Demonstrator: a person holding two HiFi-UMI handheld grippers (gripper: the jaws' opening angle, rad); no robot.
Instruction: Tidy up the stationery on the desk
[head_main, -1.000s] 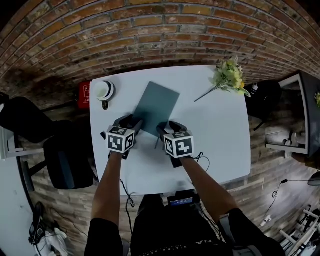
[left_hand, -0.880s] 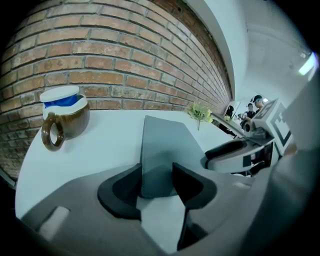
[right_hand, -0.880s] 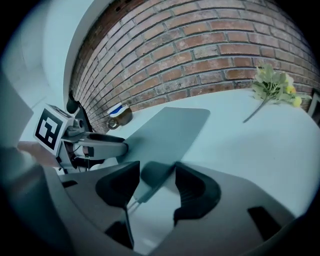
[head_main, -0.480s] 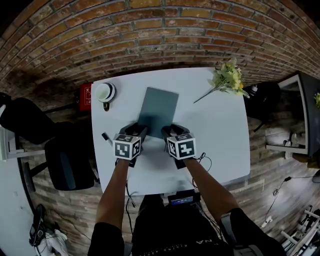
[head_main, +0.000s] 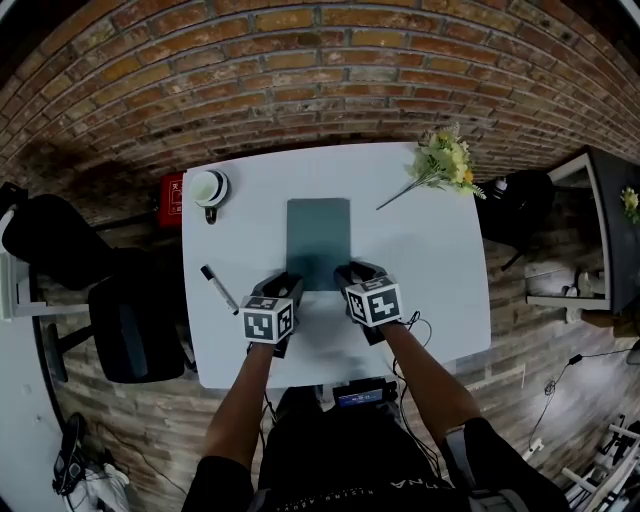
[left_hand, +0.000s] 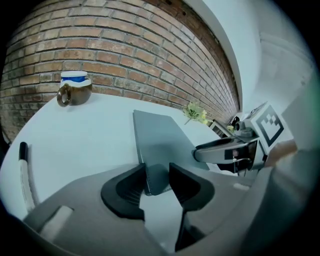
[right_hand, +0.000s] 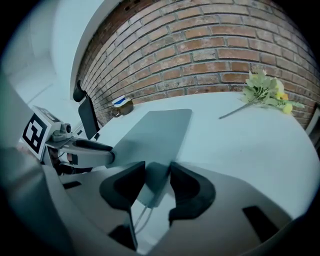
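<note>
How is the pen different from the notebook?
The pen is thin, with a black cap and a white body; the notebook is wide and all grey-green. The pen lies slanted near the table's left edge; the notebook lies straight in the middle. Both lie flat on the white table.

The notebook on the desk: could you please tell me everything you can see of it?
The notebook is a thin, plain grey-green rectangle with a matte cover, closed and flat on the white desk, long sides running away from the person. The left gripper and right gripper each clamp one near corner; their jaws have just been closing on it.
</note>
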